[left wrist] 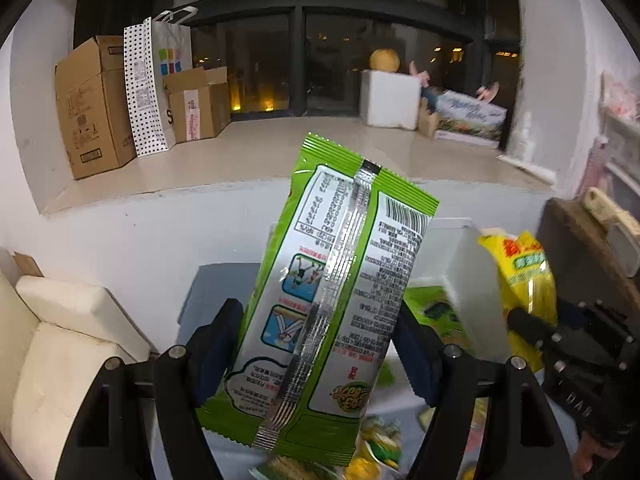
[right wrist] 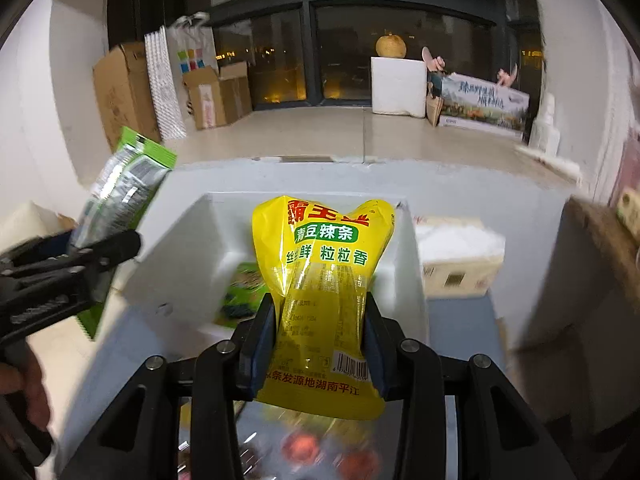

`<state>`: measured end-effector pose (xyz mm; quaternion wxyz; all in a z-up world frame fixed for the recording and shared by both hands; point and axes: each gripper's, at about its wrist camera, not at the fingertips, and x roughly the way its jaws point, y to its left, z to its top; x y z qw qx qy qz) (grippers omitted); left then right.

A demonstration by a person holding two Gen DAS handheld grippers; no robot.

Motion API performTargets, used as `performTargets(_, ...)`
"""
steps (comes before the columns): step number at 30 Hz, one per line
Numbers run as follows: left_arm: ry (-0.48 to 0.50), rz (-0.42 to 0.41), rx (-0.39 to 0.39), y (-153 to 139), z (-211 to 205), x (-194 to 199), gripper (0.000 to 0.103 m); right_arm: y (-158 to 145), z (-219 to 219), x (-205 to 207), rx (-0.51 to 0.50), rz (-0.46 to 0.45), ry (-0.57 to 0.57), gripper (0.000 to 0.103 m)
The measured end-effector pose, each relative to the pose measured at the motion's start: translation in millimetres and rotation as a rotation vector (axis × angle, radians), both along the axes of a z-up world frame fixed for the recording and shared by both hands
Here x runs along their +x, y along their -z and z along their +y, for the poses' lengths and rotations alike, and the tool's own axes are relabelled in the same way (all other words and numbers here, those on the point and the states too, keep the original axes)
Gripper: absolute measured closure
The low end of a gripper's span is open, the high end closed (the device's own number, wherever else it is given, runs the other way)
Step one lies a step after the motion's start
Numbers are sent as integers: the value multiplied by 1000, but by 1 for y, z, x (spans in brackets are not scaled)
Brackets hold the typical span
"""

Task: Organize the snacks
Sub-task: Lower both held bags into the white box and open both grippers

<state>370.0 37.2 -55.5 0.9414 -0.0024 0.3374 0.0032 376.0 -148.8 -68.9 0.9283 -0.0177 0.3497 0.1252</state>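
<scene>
My left gripper point(left wrist: 316, 328) is shut on a green snack packet point(left wrist: 332, 300), held upright with its printed silver back facing the camera. My right gripper point(right wrist: 320, 320) is shut on a yellow snack packet point(right wrist: 324, 280), squeezing its lower half. Both packets hang above a white open box point(right wrist: 192, 240), where another green packet point(right wrist: 244, 292) lies on the bottom. In the right wrist view the left gripper point(right wrist: 108, 248) with its green packet point(right wrist: 124, 188) is at the left. In the left wrist view the right gripper point(left wrist: 532, 332) with its yellow packet point(left wrist: 520, 272) is at the right.
Loose small snacks point(left wrist: 380, 440) lie blurred on the table below the grippers. A cardboard carton point(right wrist: 460, 260) stands right of the white box, beside dark wooden furniture point(right wrist: 600, 240). A white sofa point(left wrist: 60, 340) is at the left. Cardboard boxes point(left wrist: 92, 108) stand on the window ledge.
</scene>
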Motion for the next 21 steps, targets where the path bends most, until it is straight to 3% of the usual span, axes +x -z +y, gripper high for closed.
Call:
performTargets(5,4,34,13,14,6,37,25,4,0,29,-31,-10,25,59)
performTargets(8,9,59,18,24,4,50,18,7,-1,38,-43,0,32,52)
performTargets(10,-3,66,44,31,2,55,9,8,-2,41,-37,-6,40,25)
performTargets(11,1,73,52,34,1,57,0,7,-5,39,-40,-30,63,21)
performTargets(13,10,74,45,39,1,56,0,5,-11,37,-28,-59,79,15)
performTargets(21,27,76,35,40,-2,48,0,-1,-16,27,-9,-61,52,14)
